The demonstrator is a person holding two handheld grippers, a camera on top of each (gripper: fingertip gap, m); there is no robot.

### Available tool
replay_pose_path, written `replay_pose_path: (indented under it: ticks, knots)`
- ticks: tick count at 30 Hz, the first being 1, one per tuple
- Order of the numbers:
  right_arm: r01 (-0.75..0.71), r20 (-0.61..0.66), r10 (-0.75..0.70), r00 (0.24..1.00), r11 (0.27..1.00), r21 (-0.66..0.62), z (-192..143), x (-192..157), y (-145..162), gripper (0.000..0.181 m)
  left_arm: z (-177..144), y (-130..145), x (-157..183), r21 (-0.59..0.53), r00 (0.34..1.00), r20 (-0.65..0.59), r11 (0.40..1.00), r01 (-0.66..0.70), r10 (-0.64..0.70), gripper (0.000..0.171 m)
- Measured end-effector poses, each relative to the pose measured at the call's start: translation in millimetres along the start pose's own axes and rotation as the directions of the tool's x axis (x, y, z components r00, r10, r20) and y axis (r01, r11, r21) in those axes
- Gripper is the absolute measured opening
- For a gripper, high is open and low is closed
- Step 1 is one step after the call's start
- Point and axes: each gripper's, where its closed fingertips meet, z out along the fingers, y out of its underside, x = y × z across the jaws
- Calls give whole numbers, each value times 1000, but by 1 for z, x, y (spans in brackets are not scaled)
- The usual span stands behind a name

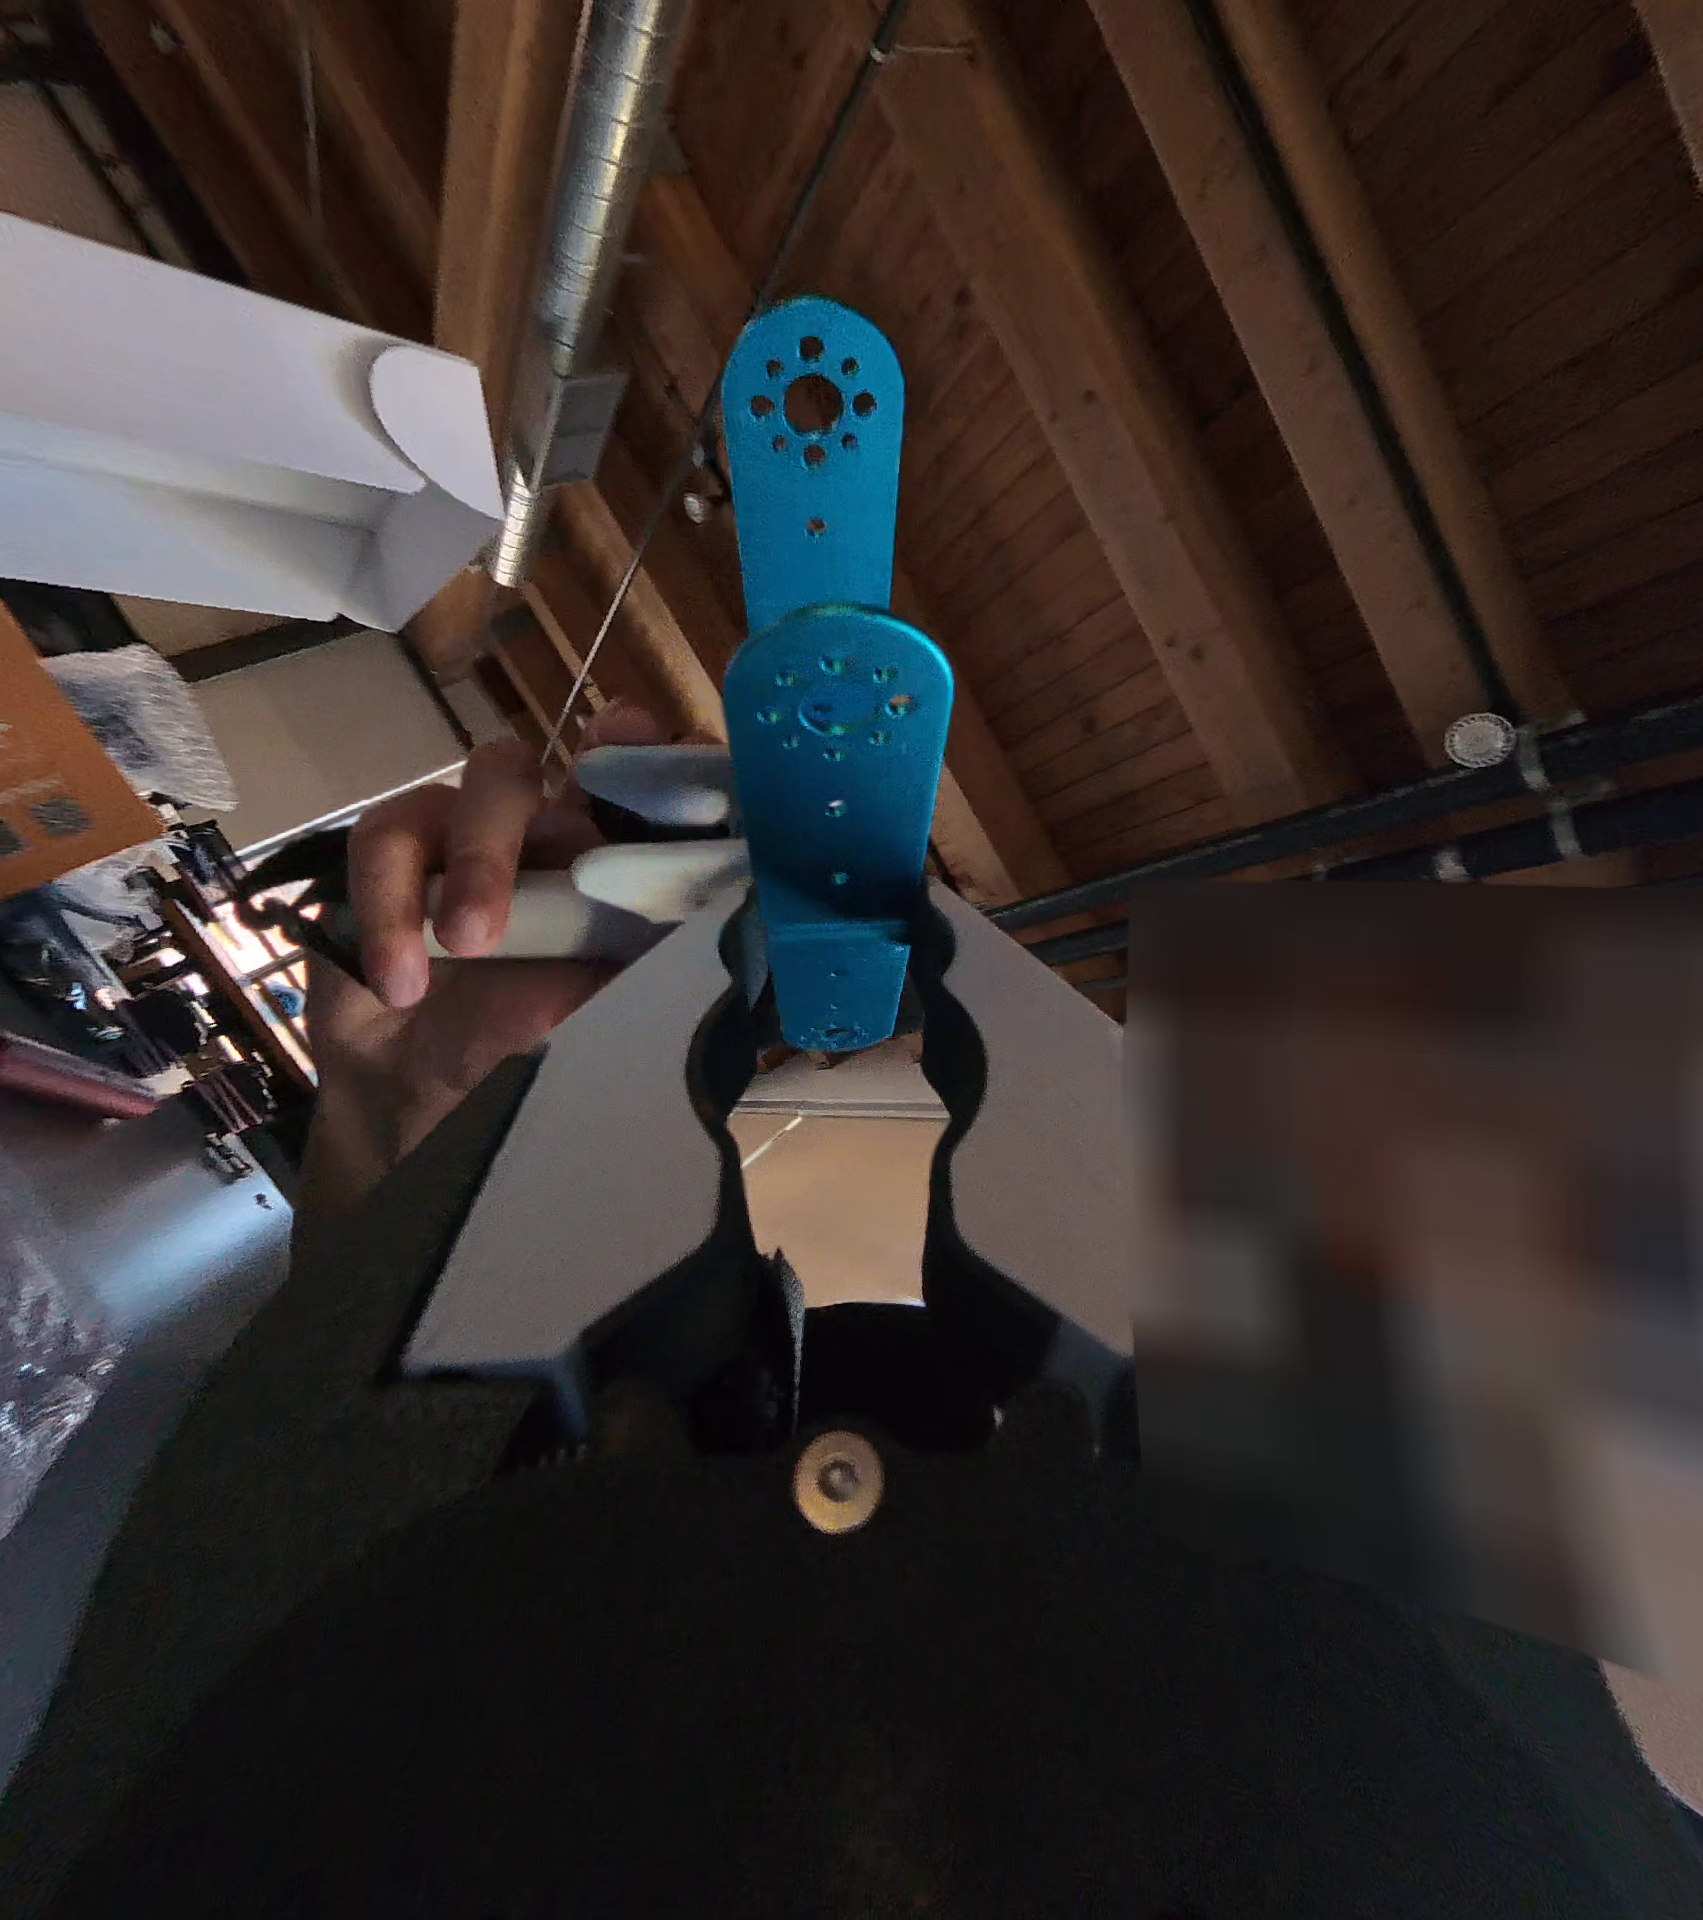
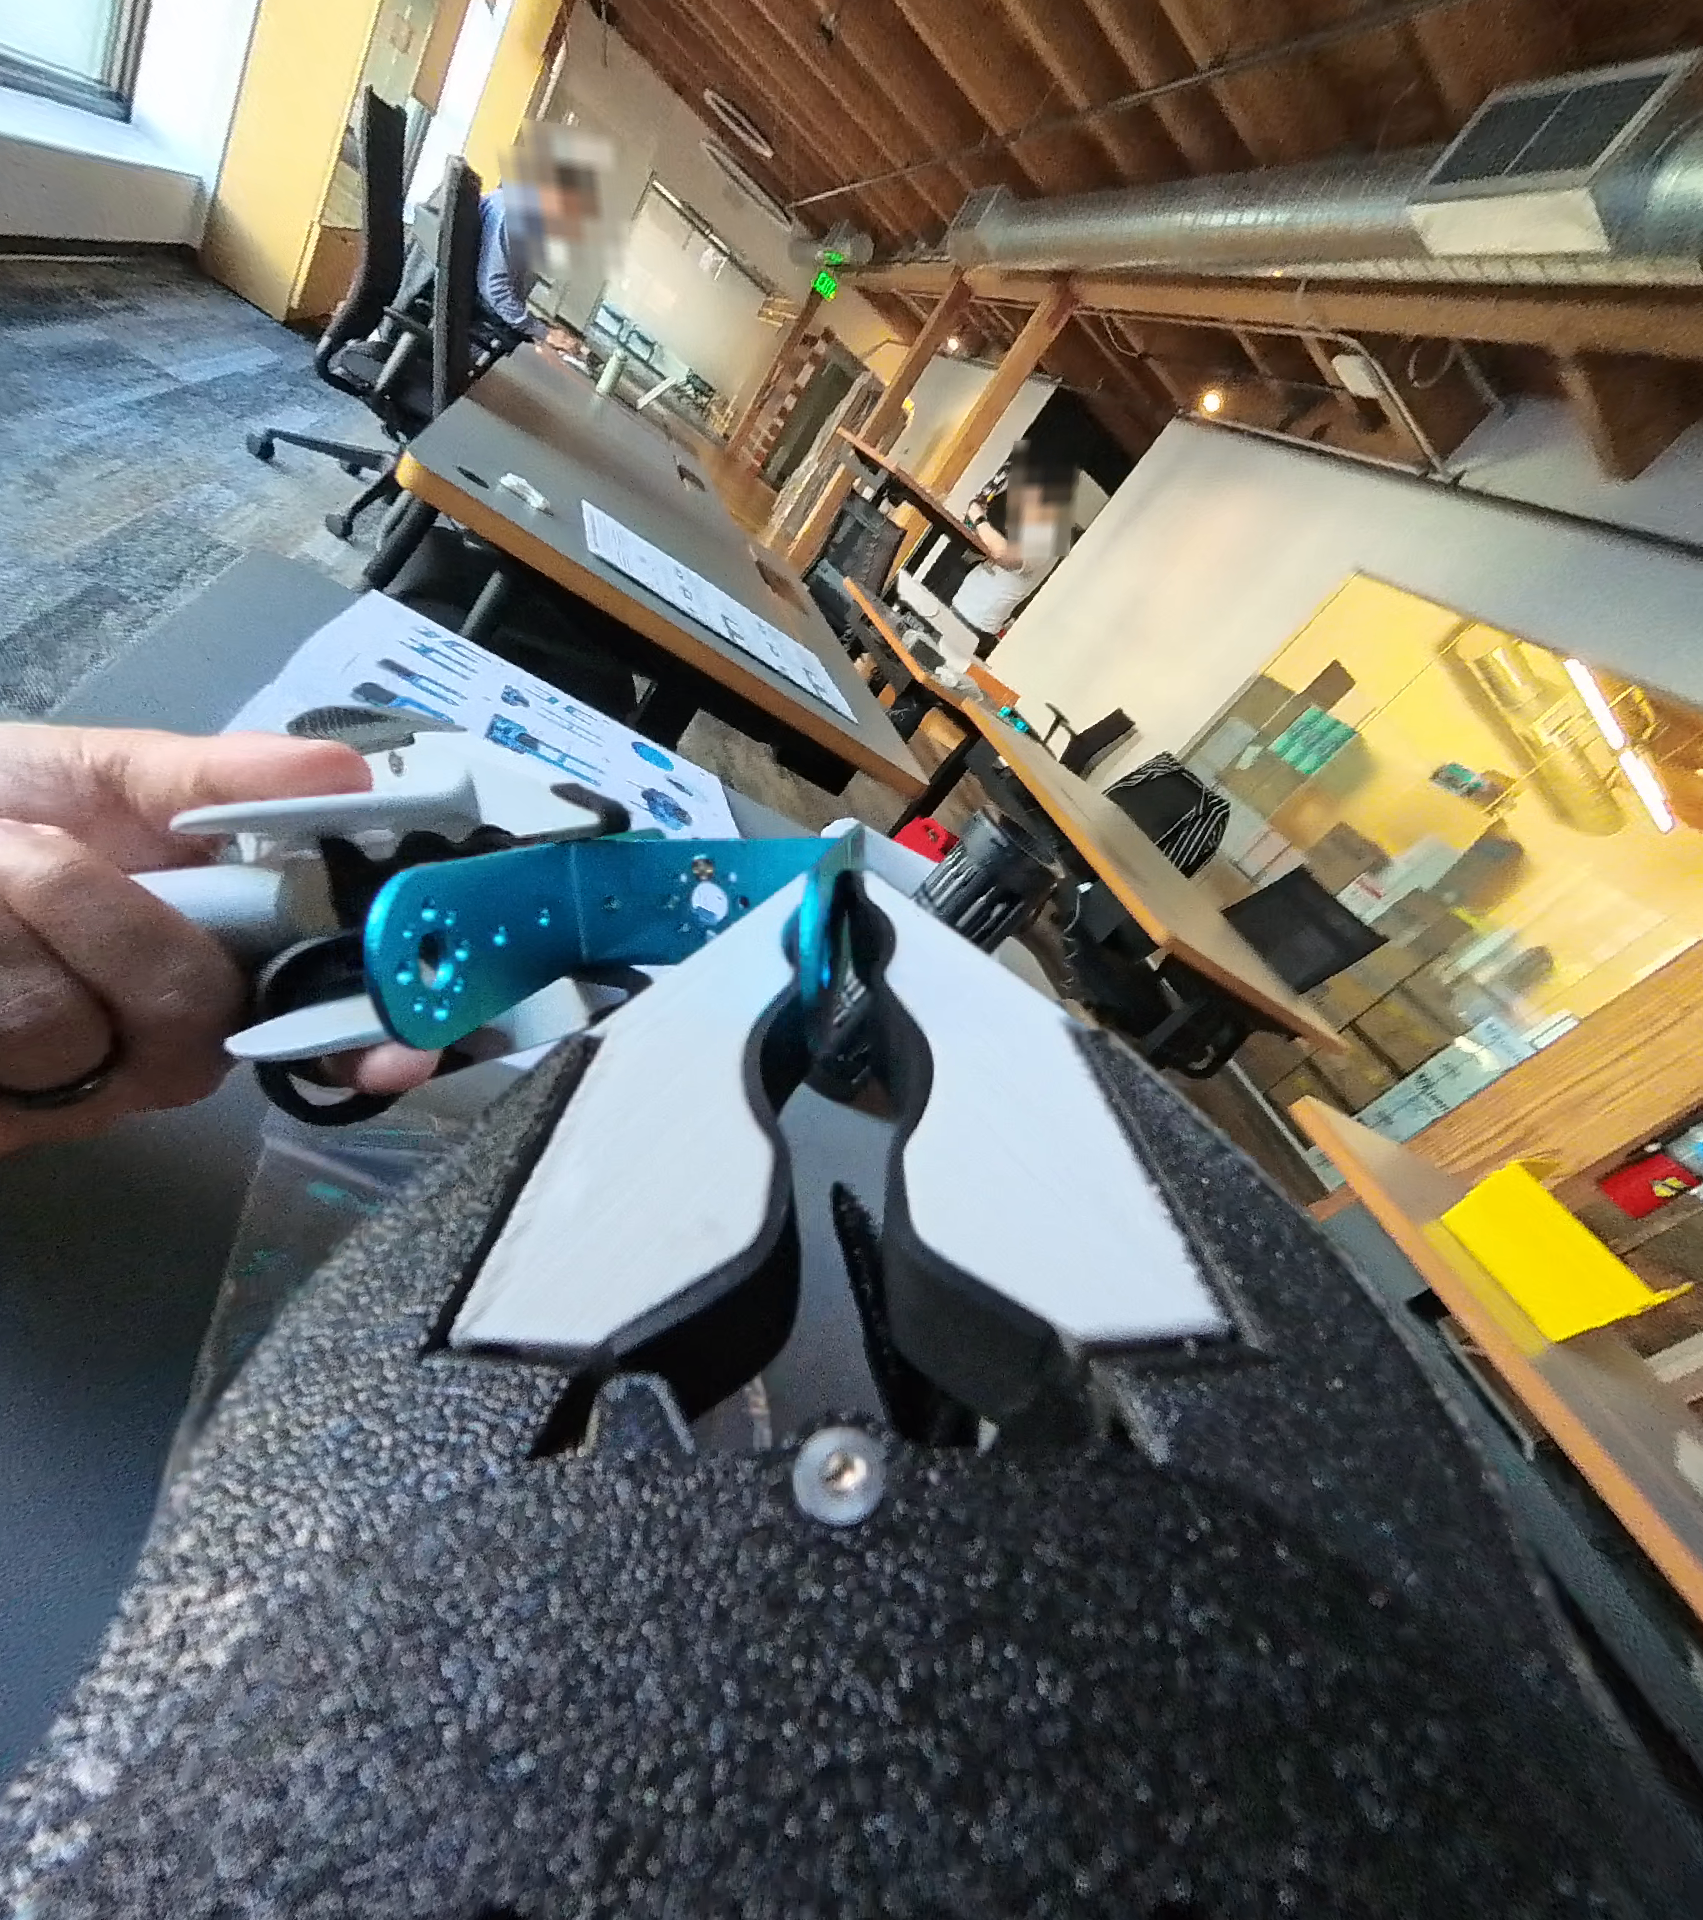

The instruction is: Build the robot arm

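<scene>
Two grippers clamp one blue U-shaped bracket [image 1: 831,790] in mid-air: left gripper [image 1: 831,966] pinches its base, right gripper [image 2: 831,935] nips one arm. Beyond, a printed sheet [image 2: 473,686] lies at the desk [image 2: 16,1351] edge.

Blue bracket [image 1: 831,790] base hidden between left gripper [image 1: 831,997] fingers. Hand [image 2: 26,935] cut off at left edge. Printed sheet [image 2: 473,696] partly covered.

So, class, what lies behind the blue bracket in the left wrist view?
Wooden ceiling beams show behind the blue bracket; the right gripper's tips are covered by it.
</scene>
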Motion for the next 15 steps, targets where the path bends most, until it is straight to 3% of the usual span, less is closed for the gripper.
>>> replay_pose_path:
  ticks: [4,7,10,11,13,15]
  knots:
    - [-13,103,22,994,996,-91,-4,4,1,2,6,7,-6,-6,1000,-6,1000,7,-7,27]
    - [22,140,8,990,977,-211,-6,13,11,2,-1,6,-20,4,994,92,998,-62,62,48]
    - [23,196,41,980,950,-312,-13,18,19,2,-15,19,-26,-71,965,192,984,-165,176,61]
    - [35,231,51,972,935,-353,-15,17,24,1,-22,25,-30,-138,925,257,958,-252,281,63]
    - [68,265,42,963,917,-392,-17,17,28,1,-35,22,-34,-288,754,374,840,-460,541,69]
    - [83,297,48,954,906,-414,-15,14,34,1,-43,10,-29,-469,509,393,643,-605,766,67]
